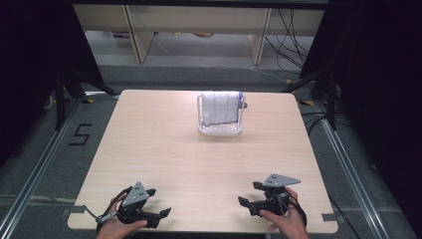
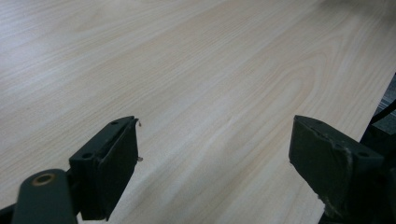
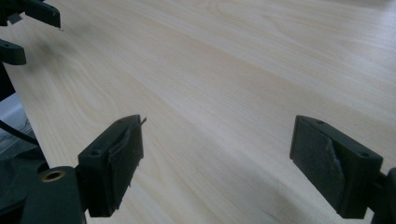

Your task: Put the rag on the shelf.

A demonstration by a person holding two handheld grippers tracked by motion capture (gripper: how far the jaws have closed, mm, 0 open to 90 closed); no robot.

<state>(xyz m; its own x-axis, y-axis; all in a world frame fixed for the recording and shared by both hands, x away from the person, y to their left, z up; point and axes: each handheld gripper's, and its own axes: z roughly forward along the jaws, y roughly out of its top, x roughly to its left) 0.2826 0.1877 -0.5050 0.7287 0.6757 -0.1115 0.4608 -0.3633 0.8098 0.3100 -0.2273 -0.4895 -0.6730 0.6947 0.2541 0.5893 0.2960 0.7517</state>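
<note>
1. High view: table (image 1: 199, 164) is bare but for a white rack (image 1: 219, 130) at the far middle, with a folded white cloth (image 1: 220, 106) draped over it. Left gripper (image 1: 160, 217) and right gripper (image 1: 247, 198) sit at the near edge, one in each hand, tips turned toward each other, both well apart from the rack. Neither carries anything.
2. Left gripper view: jaws spread wide over plain wood, nothing between them. Released.
3. Right gripper view: jaws likewise wide apart over bare wood, empty. The left gripper's tips (image 3: 32, 30) show at the upper left, apart from it.
4. Progress, as I judge it: cloth hangs neatly on the rack and both tools are free near the person. Either the hanging is finished or the cloth has not yet been fetched; I cannot tell which.
</note>
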